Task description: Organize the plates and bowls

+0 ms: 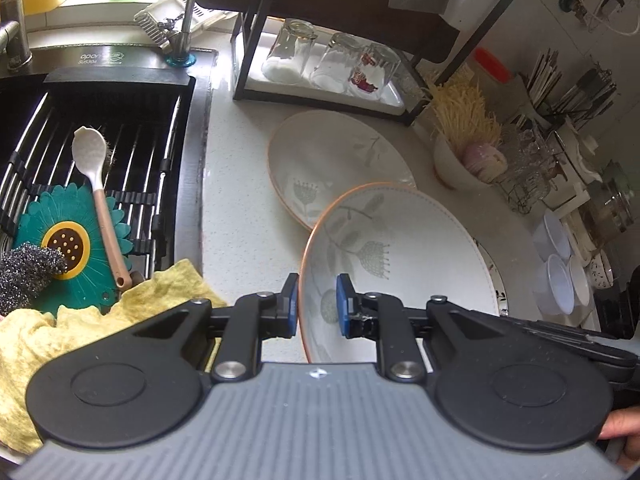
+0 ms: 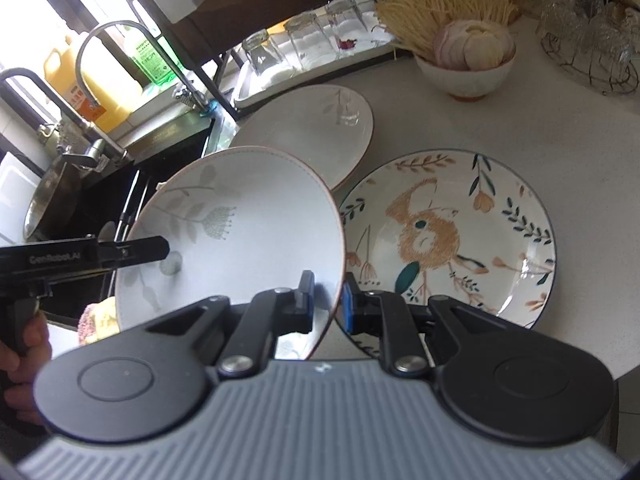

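Landmark is the lifted pale leaf-print plate [image 2: 240,232], held tilted above the white counter [image 1: 240,208] just beside the sink [image 1: 100,140]. Both my claws pinch its rim from opposite edges: left gripper [image 1: 317,304] has one blue pad on the face and one behind the rim, right gripper [image 2: 329,298] the same on the other edge. Only the right wrist view shows the bird-pattern plate [image 2: 472,236] lying flat on the counter right of the lifted plate, partly under its edge; the left view shows just a sliver of its rim behind the lifted plate. Both views show a second leaf-print plate [image 1: 332,160] flat on the counter beyond the lifted one. Only the left view shows inside the sink: a roll-up rack [image 1: 120,128] carrying a teal sunflower mat [image 1: 68,248], a white-headed spoon [image 1: 96,176] across it, and a steel scourer [image 1: 28,272] at the mat's edge, with a yellow cloth [image 1: 80,320] draped near the sink corner. Beyond the far plate, a black-framed tray [image 1: 320,88] holds three glasses upside down. A white bowl [image 2: 464,72] past the bird plate holds pale noodles and a sliced onion. The left view also shows stacked clear tubs [image 1: 560,272] far right of the lifted plate.
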`<state>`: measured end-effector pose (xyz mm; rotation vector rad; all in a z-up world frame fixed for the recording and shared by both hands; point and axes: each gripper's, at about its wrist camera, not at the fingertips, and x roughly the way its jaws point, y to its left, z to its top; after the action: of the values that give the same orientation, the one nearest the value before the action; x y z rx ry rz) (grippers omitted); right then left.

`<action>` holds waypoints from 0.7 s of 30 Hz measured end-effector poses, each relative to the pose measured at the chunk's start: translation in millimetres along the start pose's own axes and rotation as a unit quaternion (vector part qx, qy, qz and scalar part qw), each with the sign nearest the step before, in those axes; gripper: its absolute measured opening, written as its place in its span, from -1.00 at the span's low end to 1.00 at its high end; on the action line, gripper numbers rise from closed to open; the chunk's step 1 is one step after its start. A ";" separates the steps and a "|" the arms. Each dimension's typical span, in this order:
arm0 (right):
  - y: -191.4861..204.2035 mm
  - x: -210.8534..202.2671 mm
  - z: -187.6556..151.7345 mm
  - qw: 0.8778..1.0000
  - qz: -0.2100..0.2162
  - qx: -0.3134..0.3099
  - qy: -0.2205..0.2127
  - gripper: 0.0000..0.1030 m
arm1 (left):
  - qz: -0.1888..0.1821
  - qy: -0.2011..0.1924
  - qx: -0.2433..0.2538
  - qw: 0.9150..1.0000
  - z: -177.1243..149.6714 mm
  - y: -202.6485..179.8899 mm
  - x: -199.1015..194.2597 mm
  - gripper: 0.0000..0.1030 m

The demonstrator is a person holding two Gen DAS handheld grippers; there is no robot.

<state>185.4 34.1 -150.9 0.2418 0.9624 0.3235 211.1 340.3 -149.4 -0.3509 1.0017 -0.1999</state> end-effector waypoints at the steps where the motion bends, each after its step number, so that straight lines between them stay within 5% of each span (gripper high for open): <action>1: -3.4 -2.8 2.3 1.000 -0.003 -0.003 -0.005 -0.67 | -0.004 -0.002 0.001 1.000 1.1 -5.1 0.8 -0.58; 21: -80.1 -22.3 16.6 0.999 -0.040 -0.003 -0.027 -0.67 | -0.014 0.020 0.040 0.999 2.6 -87.8 60.8 -0.58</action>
<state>200.4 -49.4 -152.1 0.2050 0.9158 0.2447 245.1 239.9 -162.8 -0.2895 1.0262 -0.2718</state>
